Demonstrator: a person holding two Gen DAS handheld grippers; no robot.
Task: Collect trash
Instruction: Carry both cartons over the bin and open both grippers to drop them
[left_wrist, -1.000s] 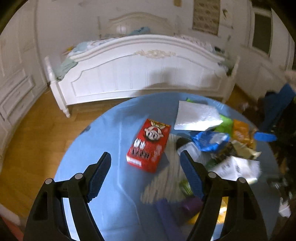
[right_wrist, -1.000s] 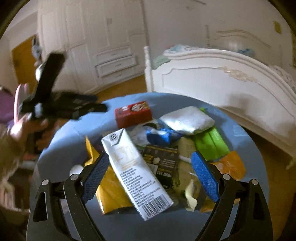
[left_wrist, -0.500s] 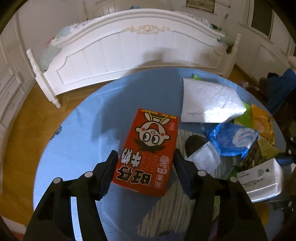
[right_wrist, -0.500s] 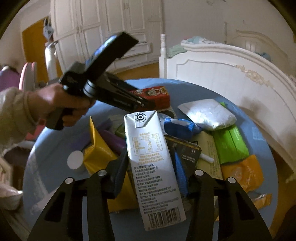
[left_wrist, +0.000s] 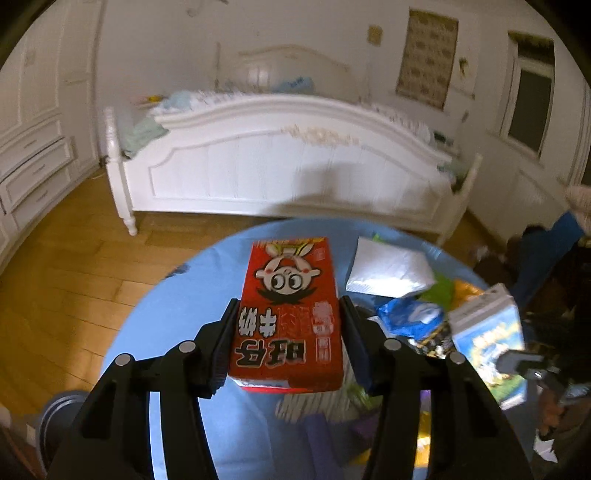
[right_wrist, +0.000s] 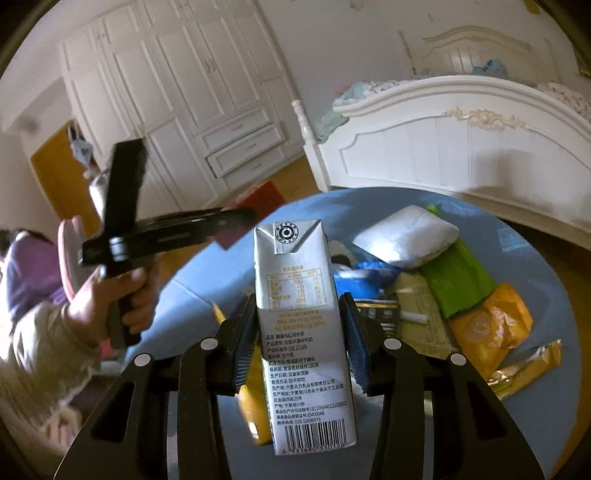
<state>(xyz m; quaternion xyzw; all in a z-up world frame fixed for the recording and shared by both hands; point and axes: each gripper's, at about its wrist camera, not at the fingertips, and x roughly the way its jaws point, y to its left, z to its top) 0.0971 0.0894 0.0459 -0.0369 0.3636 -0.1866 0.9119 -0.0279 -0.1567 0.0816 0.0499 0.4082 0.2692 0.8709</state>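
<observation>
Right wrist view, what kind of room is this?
Most likely a bedroom in a home: a white bed with a carved footboard, white built-in wardrobes with drawers, and a wooden floor around the round blue table.

Both wrist cams, fisheye, aimed fwd along own fingers, tilted down, close over round blue table (left_wrist: 155, 328). Left view faces white bed (left_wrist: 280, 170) head-on; right view faces bed plus wardrobe (right_wrist: 192, 92). Shared: table, trash pile, bed, each other's gripper.
</observation>
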